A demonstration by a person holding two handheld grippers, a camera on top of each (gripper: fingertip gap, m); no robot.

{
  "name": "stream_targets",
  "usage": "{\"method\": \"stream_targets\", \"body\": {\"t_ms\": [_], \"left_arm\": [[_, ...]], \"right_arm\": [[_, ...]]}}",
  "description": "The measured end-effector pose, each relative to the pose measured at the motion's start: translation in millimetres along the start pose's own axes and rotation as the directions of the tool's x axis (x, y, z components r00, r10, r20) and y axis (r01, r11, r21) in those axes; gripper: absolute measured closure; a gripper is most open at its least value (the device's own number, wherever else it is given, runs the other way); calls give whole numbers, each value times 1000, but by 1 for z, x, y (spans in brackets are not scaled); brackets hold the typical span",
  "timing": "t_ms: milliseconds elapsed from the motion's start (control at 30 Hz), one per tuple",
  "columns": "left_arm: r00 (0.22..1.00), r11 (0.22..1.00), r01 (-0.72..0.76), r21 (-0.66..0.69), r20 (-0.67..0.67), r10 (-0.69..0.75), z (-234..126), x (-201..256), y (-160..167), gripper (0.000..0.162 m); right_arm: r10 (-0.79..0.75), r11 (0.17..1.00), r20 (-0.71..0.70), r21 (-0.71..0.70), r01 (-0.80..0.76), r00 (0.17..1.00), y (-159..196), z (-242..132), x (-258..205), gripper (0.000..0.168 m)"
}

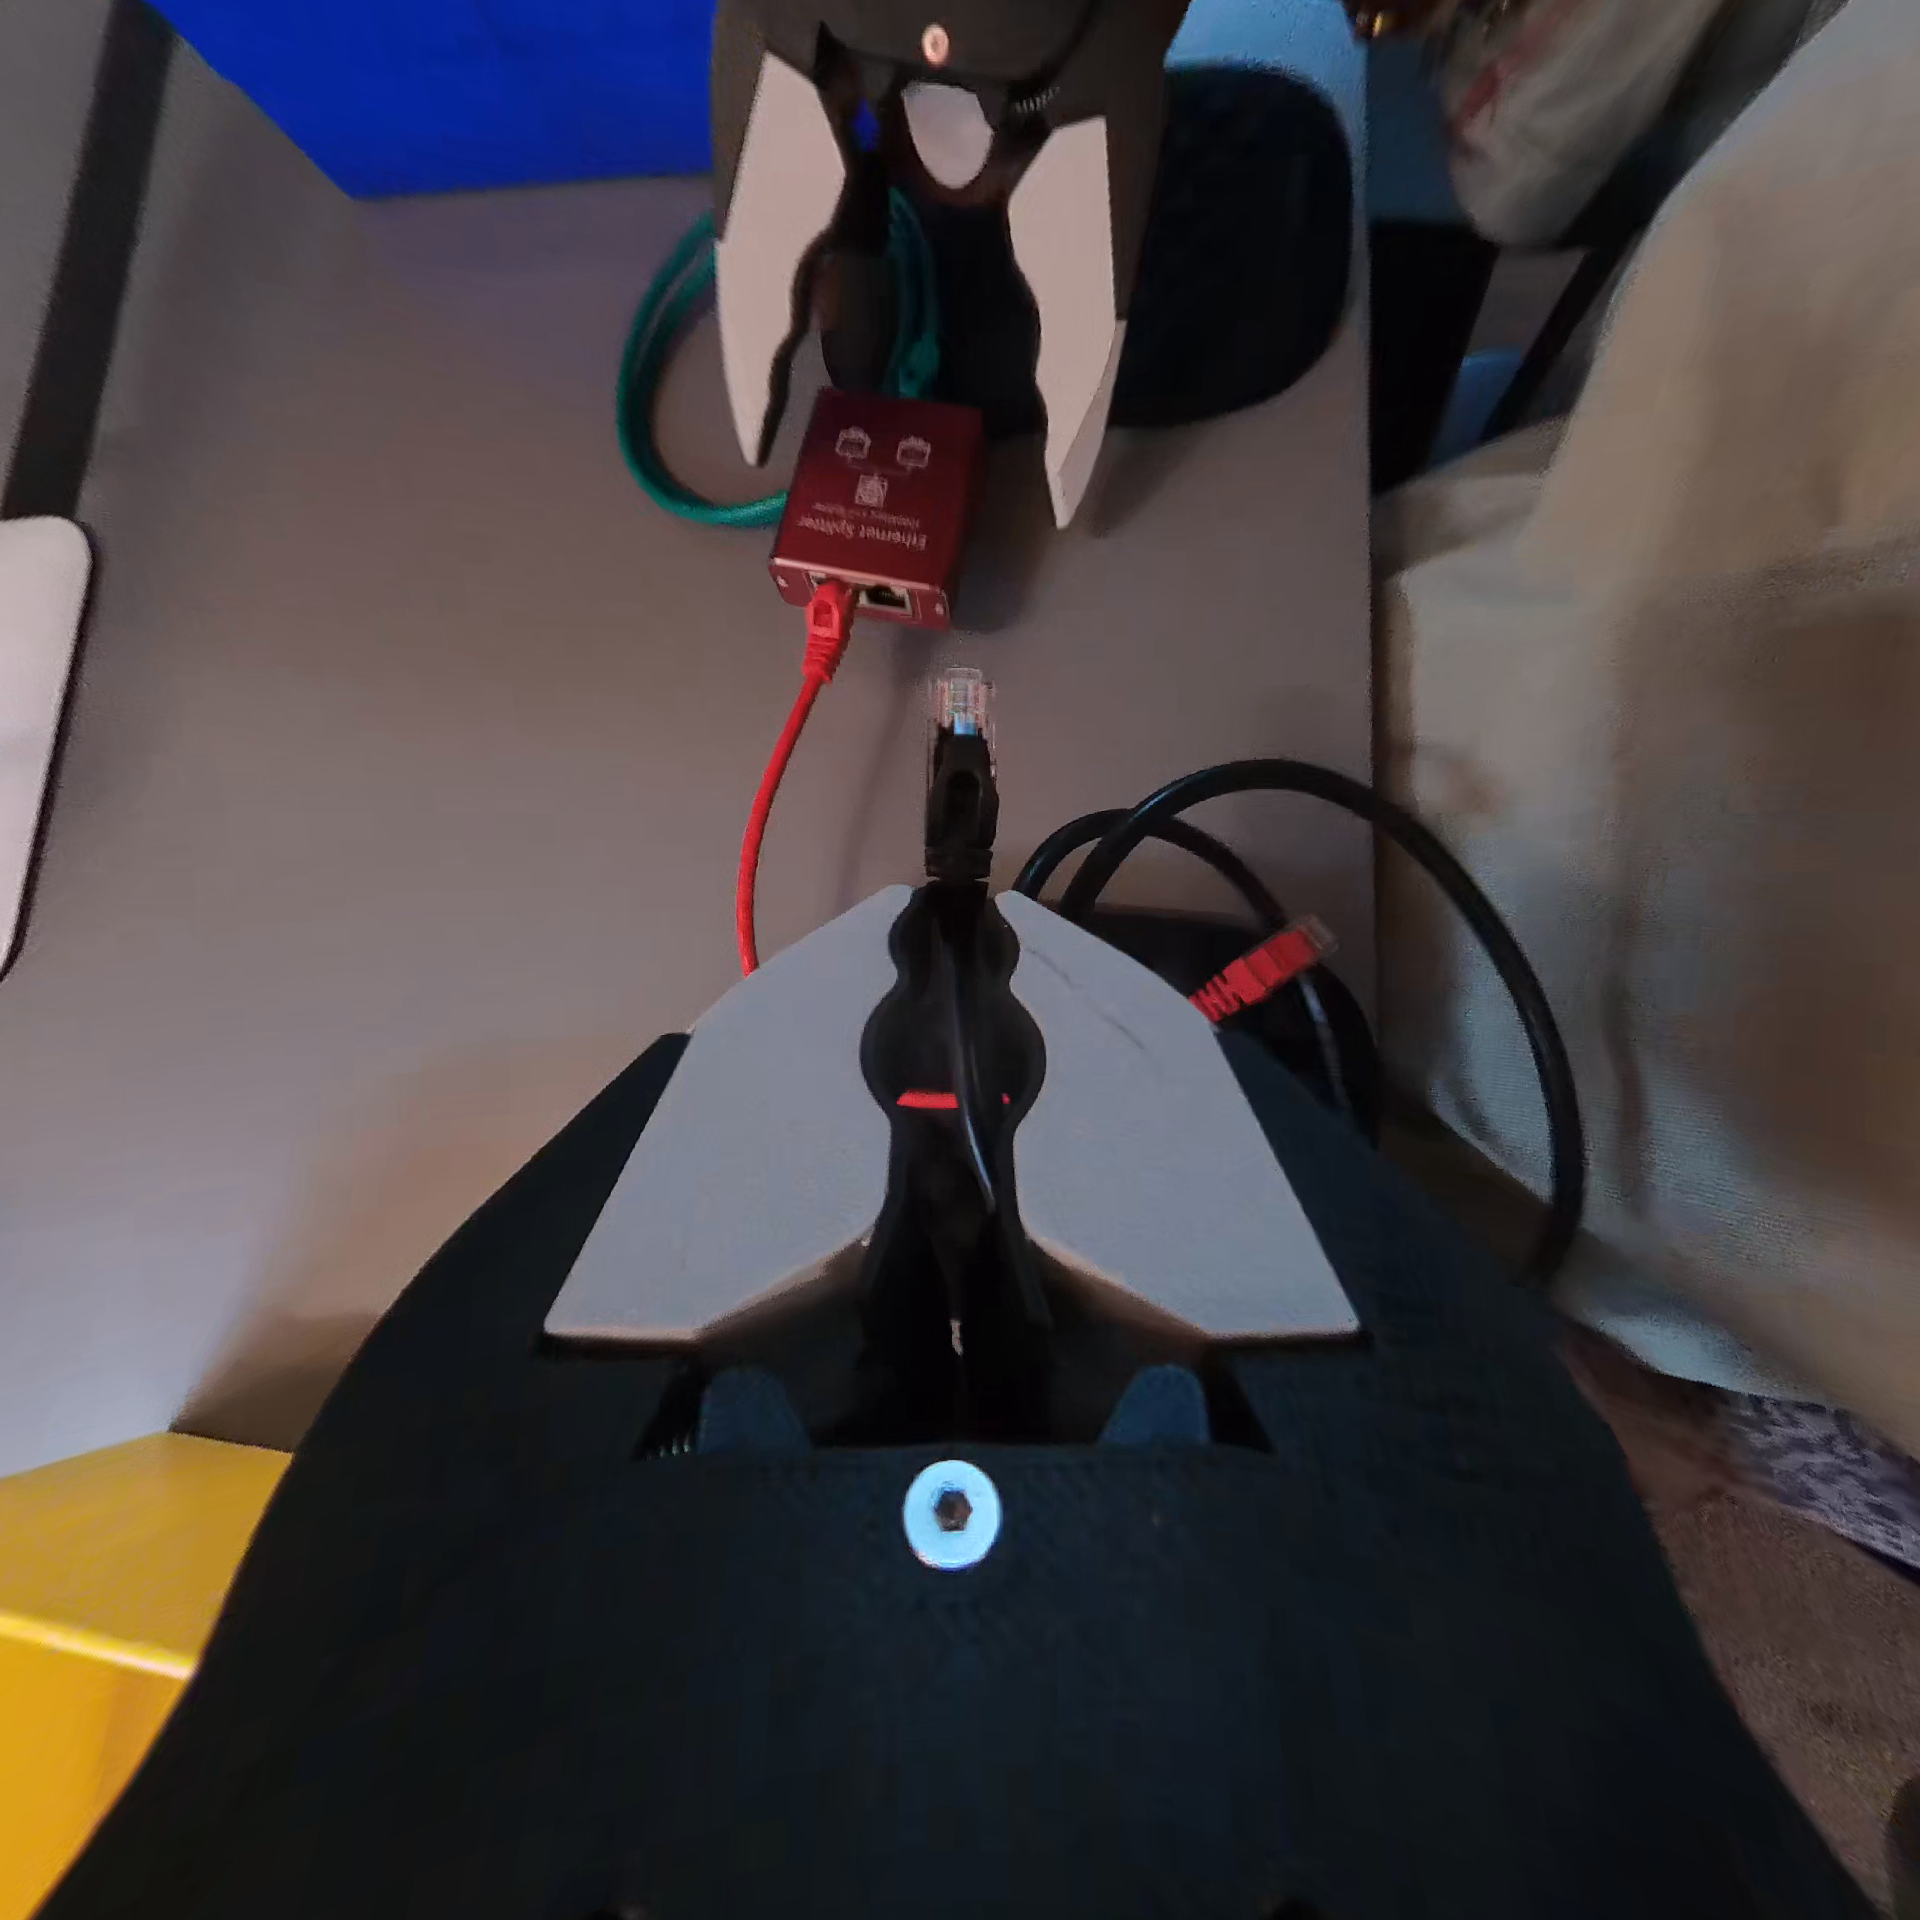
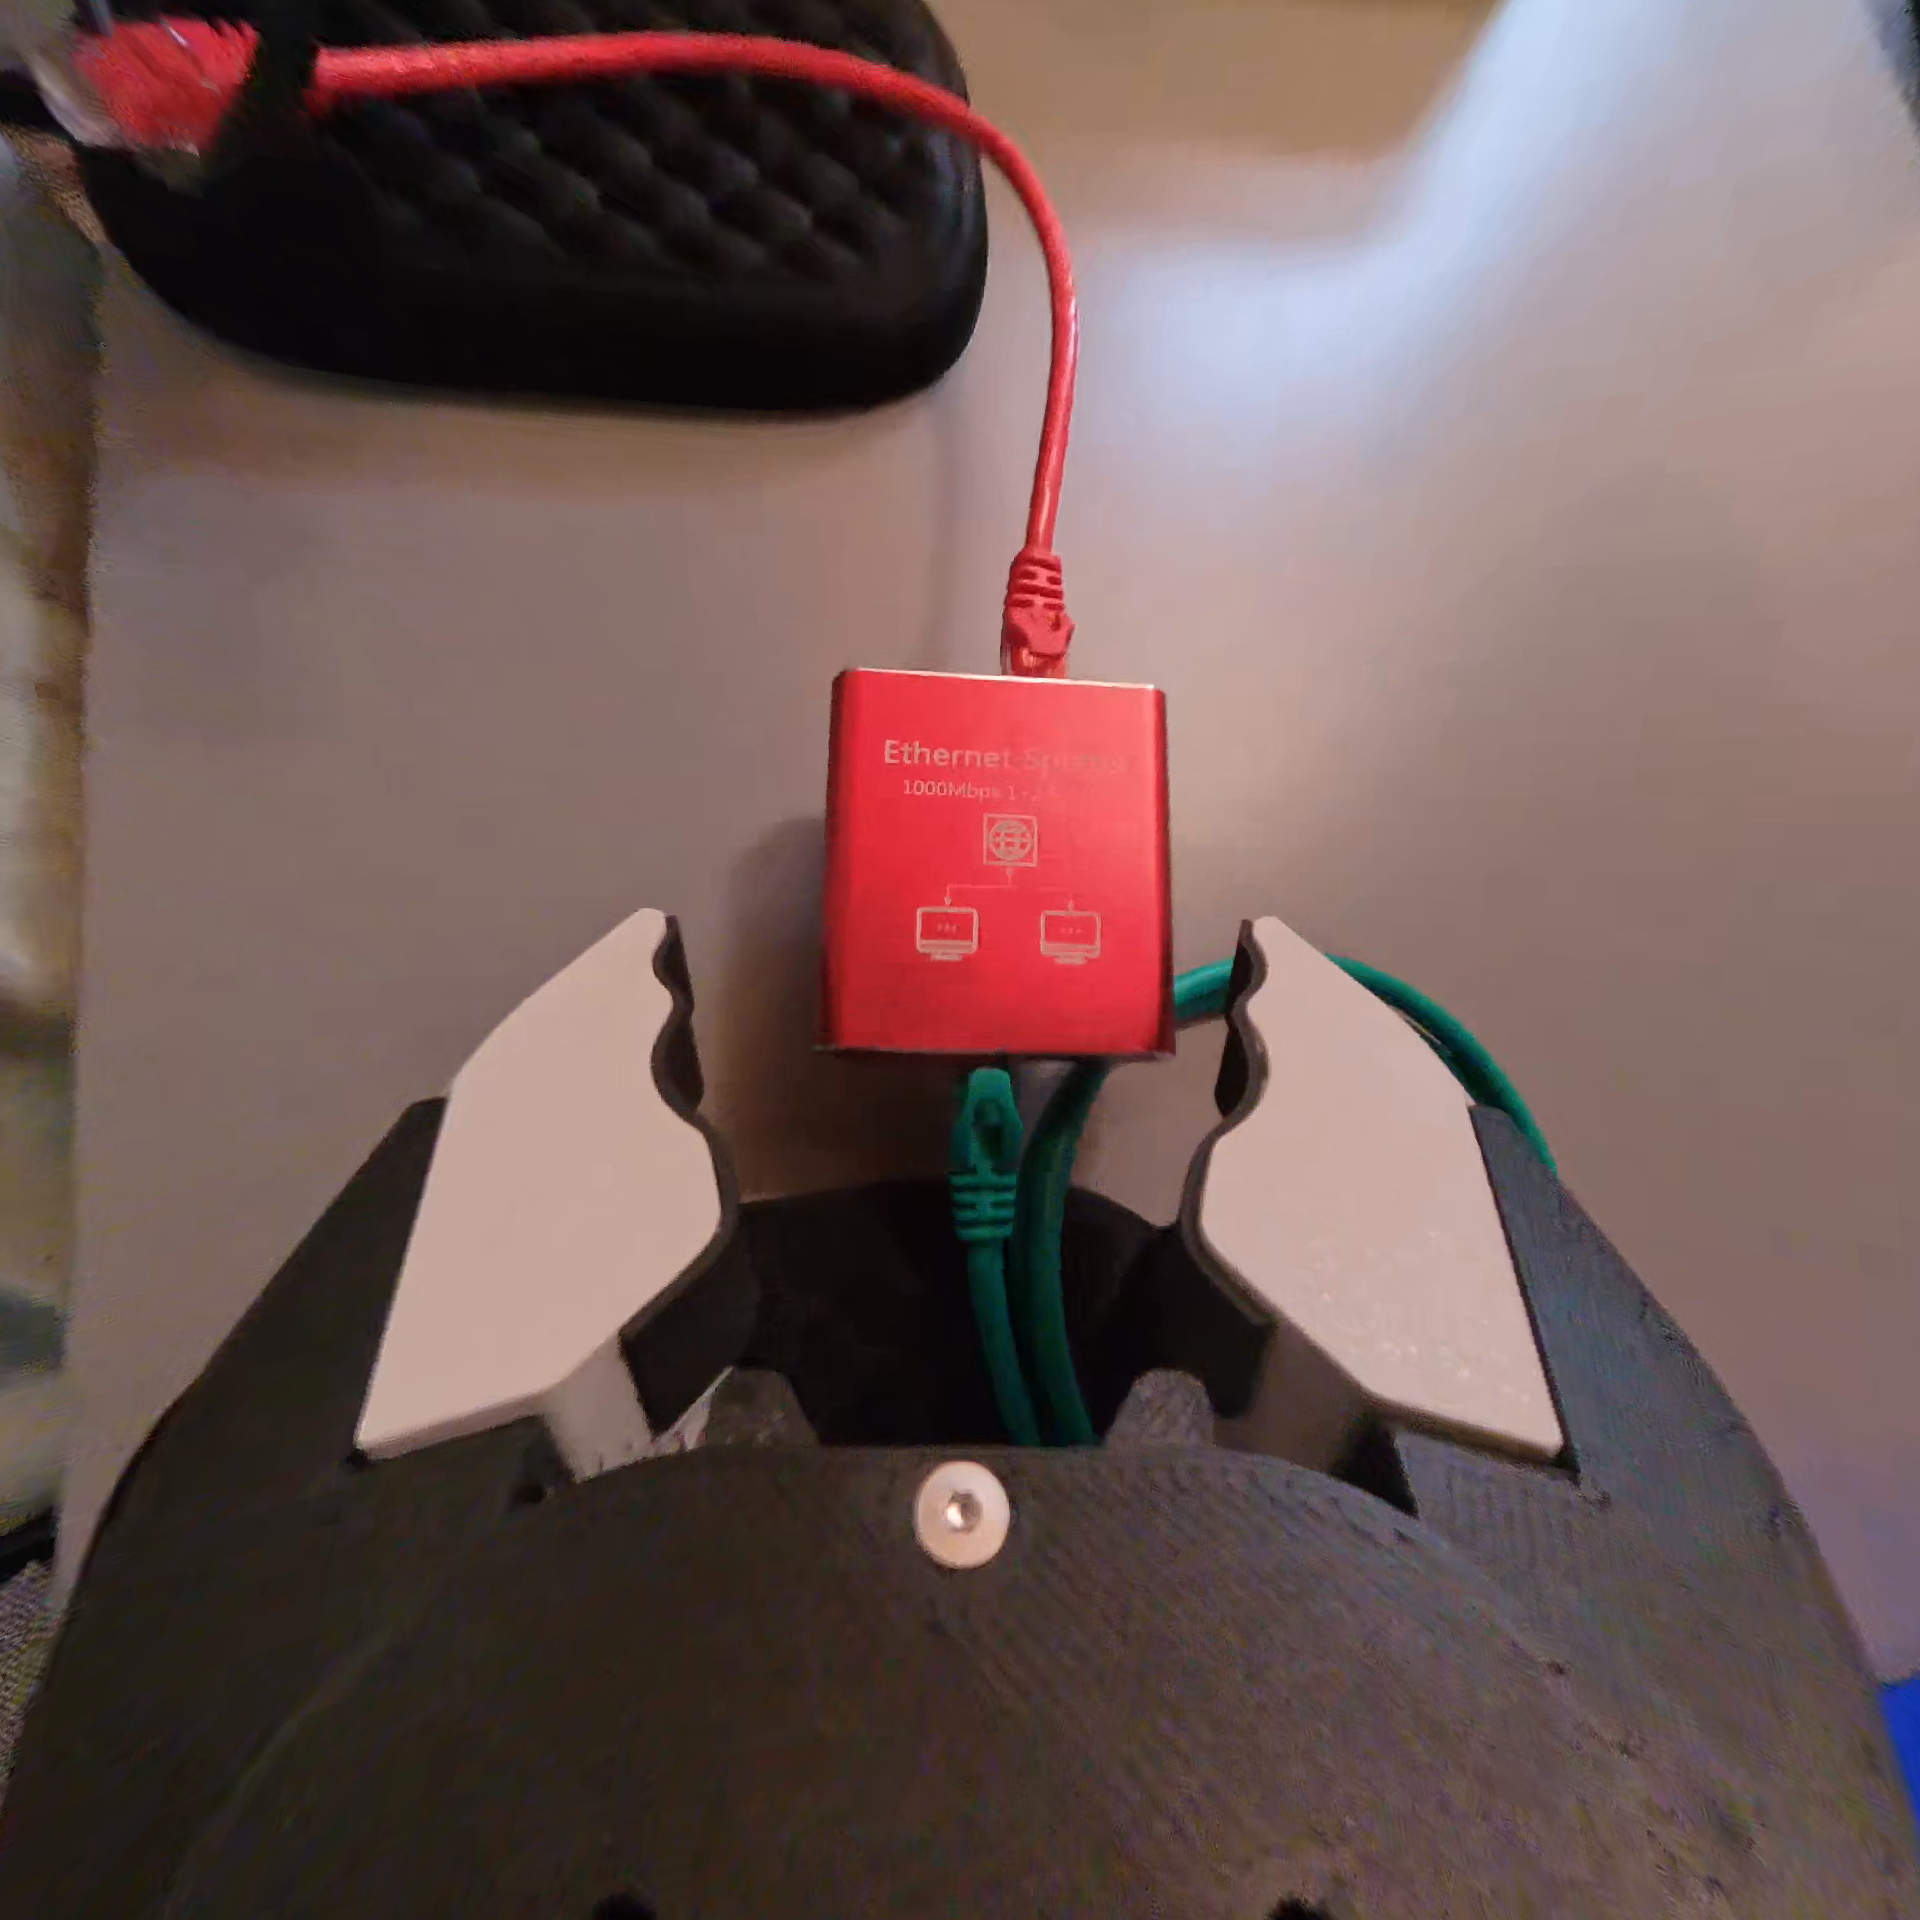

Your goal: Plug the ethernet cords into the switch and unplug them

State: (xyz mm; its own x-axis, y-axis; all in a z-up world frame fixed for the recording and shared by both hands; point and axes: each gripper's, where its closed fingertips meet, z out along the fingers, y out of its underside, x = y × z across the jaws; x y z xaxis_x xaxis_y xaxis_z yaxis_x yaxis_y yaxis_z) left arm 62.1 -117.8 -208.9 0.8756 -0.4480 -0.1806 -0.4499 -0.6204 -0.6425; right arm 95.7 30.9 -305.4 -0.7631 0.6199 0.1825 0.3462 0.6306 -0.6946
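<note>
A small red switch (image 1: 883, 509) lies on the grey table. A red cord (image 1: 826, 634) is plugged into the left port on its near side; the port beside it (image 1: 888, 598) is empty. My left gripper (image 1: 954, 896) is shut on a black ethernet cord, whose clear plug (image 1: 961, 717) points at the switch, a short gap away. My right gripper (image 2: 956, 935) is open, its fingers on either side of the switch (image 2: 997, 862), not touching it. A green cord (image 2: 982, 1143) is plugged into the side facing the right gripper. The right gripper also shows in the left wrist view (image 1: 914, 478).
The black cord loops (image 1: 1455, 883) at my right. A loose red plug (image 1: 1278, 956) lies on a black padded mat (image 2: 540, 208). A yellow box (image 1: 94, 1558), a blue box (image 1: 447, 83) and beige cloth (image 1: 1662, 727) border the table. Green cord coils (image 1: 665, 436) behind the switch. Tip to tip, the grippers are about 20 cm apart.
</note>
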Motion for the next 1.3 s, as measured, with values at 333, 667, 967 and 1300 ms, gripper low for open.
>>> {"method": "stream_targets", "body": {"t_ms": [333, 667, 967, 1300], "left_arm": [[997, 1000, 11, -28, -72, -13, 72, 1, -1, 153], [999, 997, 25, -67, -22, -27, 94, -3, -4, 153], [999, 996, 43, -75, -17, -44, 95, -1, -2, 153], [1000, 990, 17, -138, -24, -20, 101, 2, 6, 153]], "right_arm": [[-22, 993, 88, 115, 12, 996, -16, 6, -3, 91], [-103, 991, 106, 98, 93, 989, -31, 3, -14, 92], [-152, 988, 77, 15, 152, 985, -24, 8, -16, 92], [-164, 986, 66, 4, 164, 984, -26, 15, -20, 93]]}}
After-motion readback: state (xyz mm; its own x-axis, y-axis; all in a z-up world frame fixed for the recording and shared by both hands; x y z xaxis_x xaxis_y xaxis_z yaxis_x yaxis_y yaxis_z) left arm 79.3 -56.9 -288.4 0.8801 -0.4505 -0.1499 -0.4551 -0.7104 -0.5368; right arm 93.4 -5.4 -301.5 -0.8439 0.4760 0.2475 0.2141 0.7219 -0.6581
